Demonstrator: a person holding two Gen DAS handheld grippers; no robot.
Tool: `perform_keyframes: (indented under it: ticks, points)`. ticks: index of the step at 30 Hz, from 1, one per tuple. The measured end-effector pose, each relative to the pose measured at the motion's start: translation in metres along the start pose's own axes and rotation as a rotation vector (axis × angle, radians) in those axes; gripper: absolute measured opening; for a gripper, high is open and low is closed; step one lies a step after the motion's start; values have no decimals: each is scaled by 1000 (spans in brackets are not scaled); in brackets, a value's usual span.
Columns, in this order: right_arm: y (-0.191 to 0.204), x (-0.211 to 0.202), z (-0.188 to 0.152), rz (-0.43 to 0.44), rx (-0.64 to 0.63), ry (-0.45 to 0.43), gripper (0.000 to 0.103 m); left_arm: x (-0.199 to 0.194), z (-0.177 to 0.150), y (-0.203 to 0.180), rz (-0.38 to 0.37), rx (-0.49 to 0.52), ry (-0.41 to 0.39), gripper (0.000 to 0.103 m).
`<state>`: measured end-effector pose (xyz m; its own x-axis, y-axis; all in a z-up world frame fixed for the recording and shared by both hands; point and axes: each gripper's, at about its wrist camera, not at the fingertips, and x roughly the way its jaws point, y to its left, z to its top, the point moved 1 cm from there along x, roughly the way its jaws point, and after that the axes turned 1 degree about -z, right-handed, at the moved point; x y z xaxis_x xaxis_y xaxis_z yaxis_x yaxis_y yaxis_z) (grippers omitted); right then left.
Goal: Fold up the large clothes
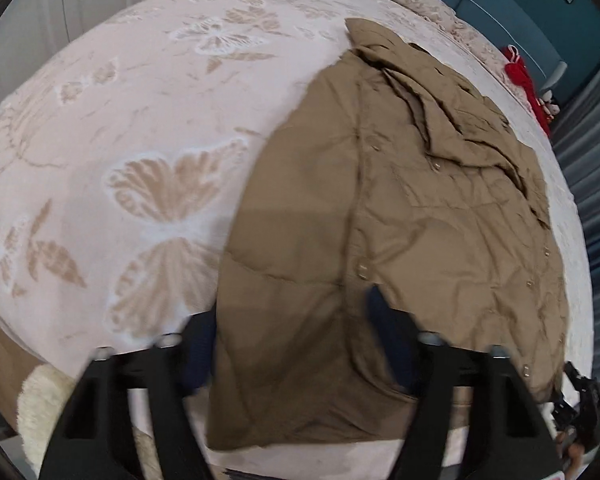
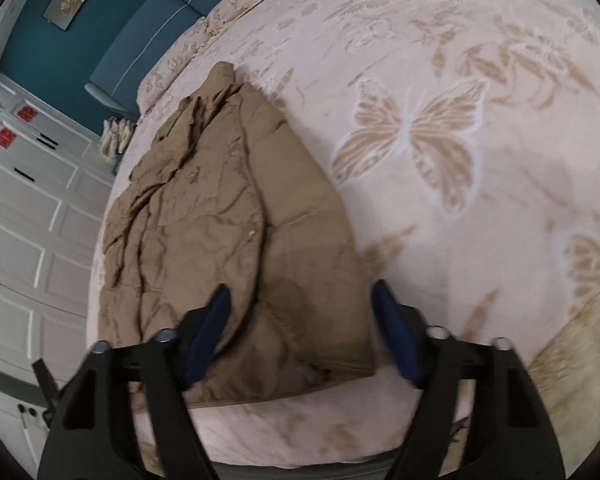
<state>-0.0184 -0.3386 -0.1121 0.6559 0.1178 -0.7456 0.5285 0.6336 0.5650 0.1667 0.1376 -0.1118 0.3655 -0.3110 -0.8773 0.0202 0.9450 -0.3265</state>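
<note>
— While the left wrist view is up, what does it show?
— A brown coat (image 1: 400, 208) lies folded lengthwise on the bed (image 1: 140, 120), near its right edge, collar end far, hem at the near edge. The left gripper (image 1: 296, 344) hangs over the hem corner with its jaws parted; cloth lies between the blue pads (image 1: 384, 320), but they look apart from it, released.
— And the right wrist view?
— The same coat (image 2: 220, 220) sits by the bed's (image 2: 460, 200) left edge. The right gripper (image 2: 304, 332) stands with its jaws apart over the hem's other corner, one pad (image 2: 208, 328) over the fabric, not pinching it.
</note>
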Motion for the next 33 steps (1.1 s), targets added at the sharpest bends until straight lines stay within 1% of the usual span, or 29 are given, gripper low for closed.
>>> perform_keyframes:
  ticks: [1, 2, 3, 4, 7, 9, 12, 14, 15, 17, 18, 19, 20, 21, 23, 24, 25, 26, 28, 30, 33]
  points:
    - [1, 2, 0, -12, -6, 10, 37, -1, -2, -3, -6, 1, 0, 41]
    - [3, 1, -3, -23, -19, 13, 24, -4, -2, -6, -26, 7, 2, 22]
    - [8, 1, -2, -38, -46, 20, 11, -8, -2, -11, -23, 18, -2, 4]
    - [10, -3, -3, -40, -60, 18, 7, -17, -11, -13, -16, 27, -10, 4]
    - [26, -24, -4, -29, -138, -1, 5, -44, -12, -17, -54, 46, -51, 1]
    - [40, -45, -6, -25, -219, -8, 4, -64, -14, -19, -71, 69, -68, 1]
    - [52, -83, -15, -17, -347, 7, 4, -102, -26, -22, -87, 130, -74, 0]
    - [56, -109, -23, -7, -416, 14, 4, -136, -42, -23, -89, 196, -76, 0]
    - [59, -132, -31, 7, -470, 19, 4, -155, -49, -23, -86, 231, -80, 0]
    - [61, -164, -41, 35, -520, 13, 4, -192, -61, -22, -108, 258, -93, 0]
    - [64, -188, -45, 59, -543, 0, 4, -207, -65, -20, -116, 262, -99, 0]
    - [67, -204, -47, 73, -553, -16, 4, -232, -67, -20, -131, 259, -118, 0]
    - [72, -223, -46, 91, -557, -48, 4, -245, -67, -19, -143, 254, -133, 0]
    - [77, -235, -42, 108, -555, -82, 4, -263, -64, -20, -155, 246, -168, 0]
    - [90, -250, -27, 143, -539, -157, 4, -283, -55, -25, -163, 232, -235, 0]
    - [95, -251, -19, 159, -530, -182, 4, -288, -49, -28, -166, 224, -263, 0]
    - [101, -249, -6, 176, -511, -211, 4, -289, -35, -33, -162, 220, -305, 0]
    - [106, -242, 8, 190, -493, -238, 4, -288, -28, -35, -152, 215, -324, 1]
    - [116, -222, 32, 186, -472, -268, 4, -270, -1, -46, -122, 215, -361, 1]
    - [125, -187, 61, 177, -428, -267, 4, -244, 28, -57, -78, 221, -362, 2]
    - [139, -131, 93, 116, -399, -251, 4, -203, 64, -67, -18, 212, -343, 2]
